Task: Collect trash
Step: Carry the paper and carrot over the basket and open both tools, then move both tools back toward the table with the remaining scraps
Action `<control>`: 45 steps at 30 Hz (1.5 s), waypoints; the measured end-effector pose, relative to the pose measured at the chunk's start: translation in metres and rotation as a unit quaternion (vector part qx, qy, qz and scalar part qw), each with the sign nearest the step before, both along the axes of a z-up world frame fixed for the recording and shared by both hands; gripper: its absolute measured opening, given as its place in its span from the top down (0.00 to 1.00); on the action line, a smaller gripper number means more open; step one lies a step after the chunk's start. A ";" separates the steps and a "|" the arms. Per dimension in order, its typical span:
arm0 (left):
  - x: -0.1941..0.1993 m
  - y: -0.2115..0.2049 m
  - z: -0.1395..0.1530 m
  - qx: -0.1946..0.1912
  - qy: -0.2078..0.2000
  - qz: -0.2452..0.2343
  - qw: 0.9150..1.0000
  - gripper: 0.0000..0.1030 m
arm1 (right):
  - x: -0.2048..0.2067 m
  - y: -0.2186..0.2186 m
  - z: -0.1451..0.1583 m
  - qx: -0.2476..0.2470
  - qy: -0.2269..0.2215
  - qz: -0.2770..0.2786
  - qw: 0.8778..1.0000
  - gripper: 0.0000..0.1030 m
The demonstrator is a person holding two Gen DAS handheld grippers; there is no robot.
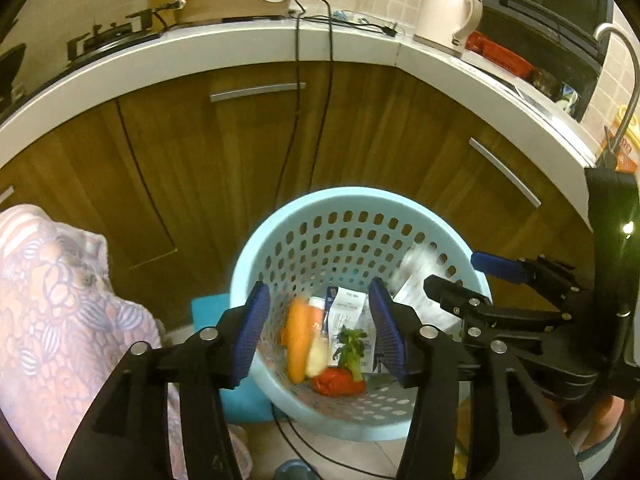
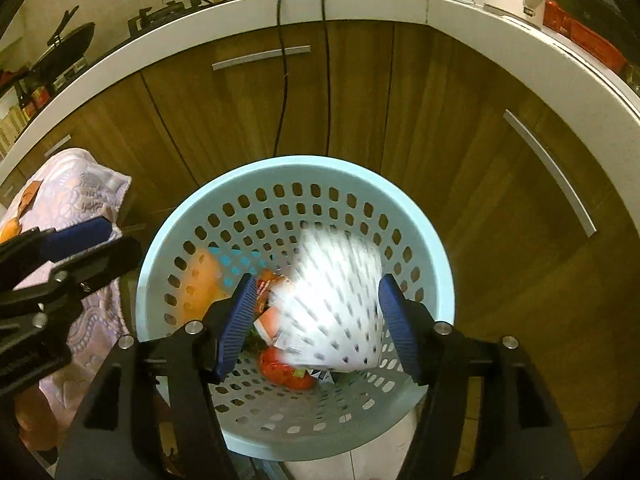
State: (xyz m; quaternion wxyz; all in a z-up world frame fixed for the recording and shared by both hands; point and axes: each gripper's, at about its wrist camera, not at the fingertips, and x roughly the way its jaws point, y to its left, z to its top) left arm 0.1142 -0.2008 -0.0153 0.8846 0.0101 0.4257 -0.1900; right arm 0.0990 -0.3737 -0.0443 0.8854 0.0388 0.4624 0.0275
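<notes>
A light blue perforated basket stands on the floor before the cabinets; it also shows in the right wrist view. Inside lie an orange carrot, a small bottle, paper packaging, a green sprig and a red wrapper. My left gripper is open above the basket, empty. My right gripper is open above the basket; a blurred white foam net sleeve is between its fingers, in mid-air, apart from both pads. The right gripper also shows in the left wrist view.
Wooden cabinet doors under a white counter stand behind the basket. Two black cables hang down to the basket. A kettle and tap are on the counter. A patterned cloth lies at left.
</notes>
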 end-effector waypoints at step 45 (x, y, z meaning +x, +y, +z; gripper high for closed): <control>-0.118 0.308 0.108 -0.086 -0.127 0.275 0.949 0.47 | -0.024 0.238 0.116 -0.014 -0.137 0.187 0.973 0.42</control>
